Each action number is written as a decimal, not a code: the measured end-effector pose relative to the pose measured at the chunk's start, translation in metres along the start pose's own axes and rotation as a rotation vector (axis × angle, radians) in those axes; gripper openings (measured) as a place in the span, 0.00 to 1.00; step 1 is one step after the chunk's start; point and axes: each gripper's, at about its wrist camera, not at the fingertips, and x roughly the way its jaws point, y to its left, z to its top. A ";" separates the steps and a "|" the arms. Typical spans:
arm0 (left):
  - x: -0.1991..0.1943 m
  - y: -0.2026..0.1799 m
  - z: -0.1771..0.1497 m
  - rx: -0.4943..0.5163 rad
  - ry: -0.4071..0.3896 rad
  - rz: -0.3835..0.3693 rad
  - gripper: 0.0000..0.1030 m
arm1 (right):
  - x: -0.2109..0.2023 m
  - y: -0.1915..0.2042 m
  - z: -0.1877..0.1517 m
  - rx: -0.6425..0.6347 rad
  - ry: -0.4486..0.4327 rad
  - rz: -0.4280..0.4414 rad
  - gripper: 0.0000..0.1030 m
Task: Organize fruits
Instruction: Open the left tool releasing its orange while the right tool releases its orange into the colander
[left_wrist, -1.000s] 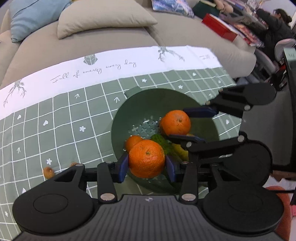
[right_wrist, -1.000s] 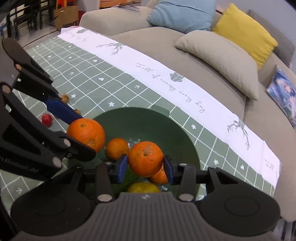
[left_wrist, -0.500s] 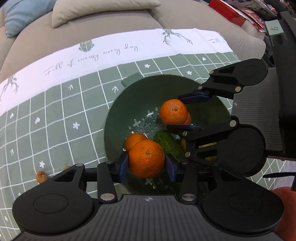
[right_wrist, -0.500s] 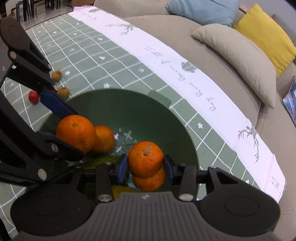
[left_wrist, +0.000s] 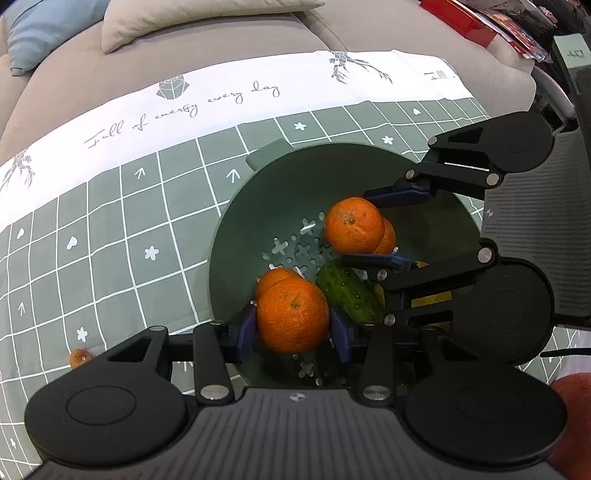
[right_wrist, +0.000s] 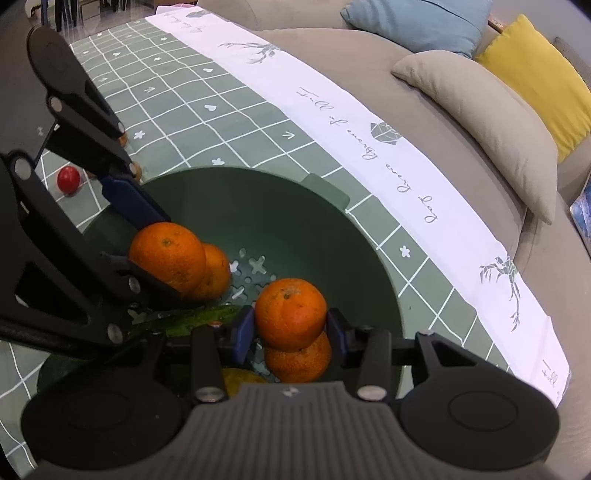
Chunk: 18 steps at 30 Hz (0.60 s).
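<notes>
Left gripper (left_wrist: 293, 326) pinching a mandarin (left_wrist: 292, 314) above the green colander (left_wrist: 258, 221); right gripper (right_wrist: 290, 334) pinching another mandarin (right_wrist: 290, 313) there; cucumber (left_wrist: 349, 293) inside.

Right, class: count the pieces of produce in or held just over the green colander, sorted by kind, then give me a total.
mandarins: 4
cucumber: 1
yellow fruit, mostly hidden: 1
Total: 6
</notes>
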 end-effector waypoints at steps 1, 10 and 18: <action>-0.001 -0.001 0.000 -0.001 0.002 -0.001 0.47 | 0.000 0.000 0.001 -0.003 0.004 -0.001 0.39; -0.006 -0.003 -0.006 0.021 0.029 0.006 0.53 | -0.010 0.002 0.002 -0.014 0.057 -0.010 0.52; -0.035 0.000 -0.014 0.021 -0.020 -0.011 0.54 | -0.029 0.005 0.011 0.040 0.075 -0.011 0.60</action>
